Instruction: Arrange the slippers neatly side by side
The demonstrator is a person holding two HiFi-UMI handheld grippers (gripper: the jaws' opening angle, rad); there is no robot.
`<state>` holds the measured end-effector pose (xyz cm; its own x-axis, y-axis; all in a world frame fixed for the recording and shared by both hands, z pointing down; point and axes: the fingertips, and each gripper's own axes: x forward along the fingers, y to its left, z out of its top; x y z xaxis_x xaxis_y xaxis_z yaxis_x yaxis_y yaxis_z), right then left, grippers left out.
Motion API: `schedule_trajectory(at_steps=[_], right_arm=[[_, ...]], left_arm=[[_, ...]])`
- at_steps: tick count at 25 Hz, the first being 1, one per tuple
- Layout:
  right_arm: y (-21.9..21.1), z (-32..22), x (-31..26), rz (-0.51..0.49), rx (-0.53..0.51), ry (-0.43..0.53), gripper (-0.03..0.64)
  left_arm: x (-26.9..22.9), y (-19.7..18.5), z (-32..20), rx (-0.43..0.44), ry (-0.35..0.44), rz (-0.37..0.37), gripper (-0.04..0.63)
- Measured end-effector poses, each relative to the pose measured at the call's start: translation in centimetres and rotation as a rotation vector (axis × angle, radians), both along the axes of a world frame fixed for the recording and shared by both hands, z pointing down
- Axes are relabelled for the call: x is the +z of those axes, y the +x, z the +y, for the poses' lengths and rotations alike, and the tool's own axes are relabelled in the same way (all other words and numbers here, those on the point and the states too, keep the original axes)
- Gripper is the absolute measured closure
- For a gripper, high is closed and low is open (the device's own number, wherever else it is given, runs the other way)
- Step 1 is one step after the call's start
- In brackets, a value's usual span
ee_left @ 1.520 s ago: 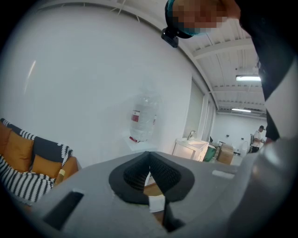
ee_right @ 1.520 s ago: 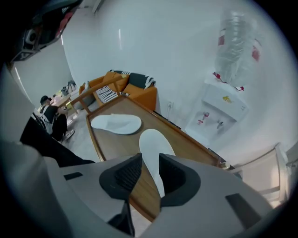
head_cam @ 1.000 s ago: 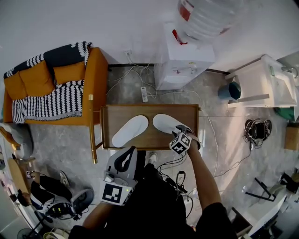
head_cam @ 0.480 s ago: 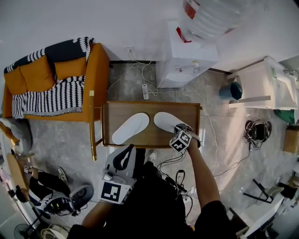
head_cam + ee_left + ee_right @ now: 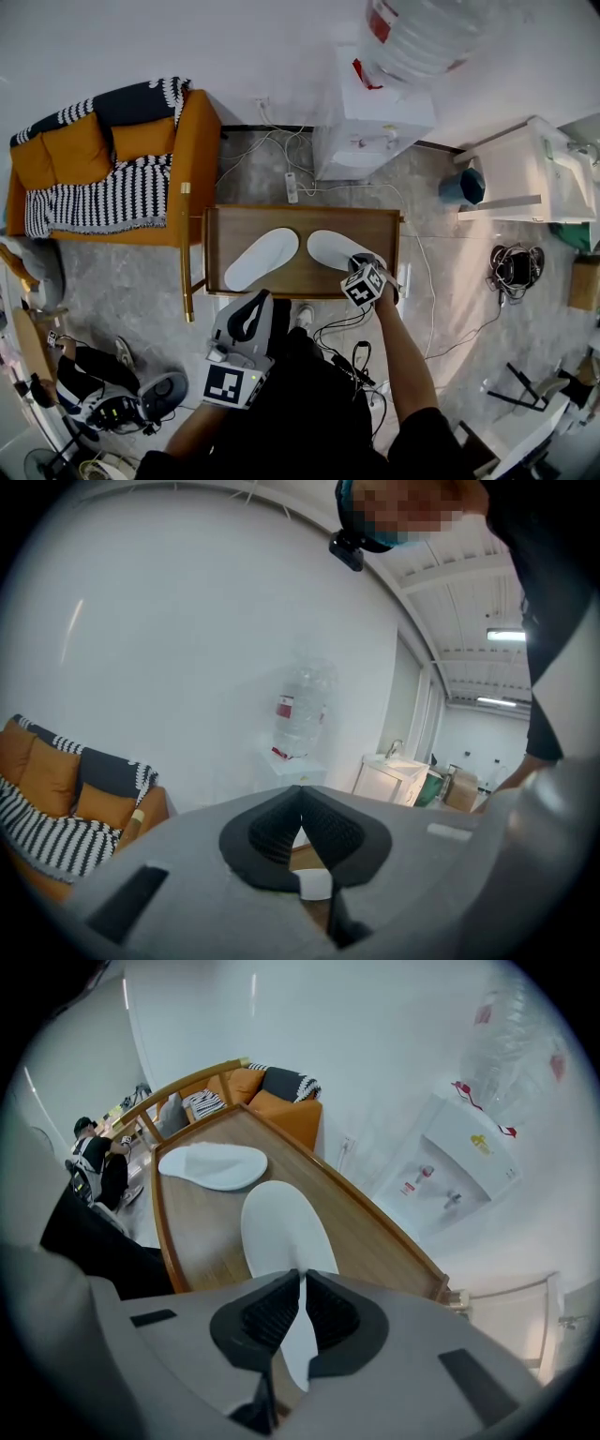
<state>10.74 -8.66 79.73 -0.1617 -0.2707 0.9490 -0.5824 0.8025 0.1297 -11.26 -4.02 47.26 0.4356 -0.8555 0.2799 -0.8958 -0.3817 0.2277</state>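
Two white slippers lie on a wooden table [image 5: 230,234]. The left slipper [image 5: 262,260] is angled, and the right slipper [image 5: 330,247] lies beside it. My right gripper [image 5: 356,266] is at the near end of the right slipper. In the right gripper view its jaws are closing, and the pads [image 5: 274,1309] pinch the thin end of that slipper [image 5: 281,1227]. The other slipper [image 5: 214,1164] lies farther along the table. My left gripper [image 5: 255,309] hangs near my body, below the table's front edge. In the left gripper view it [image 5: 300,829] is shut and empty.
An orange sofa [image 5: 183,150] with a striped blanket stands left of the table. A water dispenser [image 5: 375,112] stands behind the table, with cables [image 5: 281,159] on the floor. A blue bin [image 5: 461,183] and a white cabinet [image 5: 525,169] are at the right. A person [image 5: 98,394] sits at the lower left.
The right gripper has barely shifted at the right slipper's near end. Both slippers and the left gripper stay where they were.
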Motion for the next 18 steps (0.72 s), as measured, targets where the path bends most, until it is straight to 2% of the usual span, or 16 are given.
schedule_trajectory(at_steps=[7,10,14,18], right_arm=[[-0.3,0.6,-1.7,-0.058,0.1,-0.002,0.589],[-0.4,0.9,-2.2,-0.089,0.174,-0.013,0.591],[0.0,1.3,-2.8,-0.121,0.301,-0.029,0.592],[1.2,1.3,-3.1,-0.159,0.492,-0.052,0.594]], left_arm=[[-0.7,0.5,0.2,0.012,0.016,0.002,0.582],[-0.9,0.8,0.3,0.023,0.019,-0.001,0.583],[-1.0,1.0,0.5,0.029,0.014,0.01,0.582],[-1.3,1.0,0.5,0.043,0.02,0.009,0.581]])
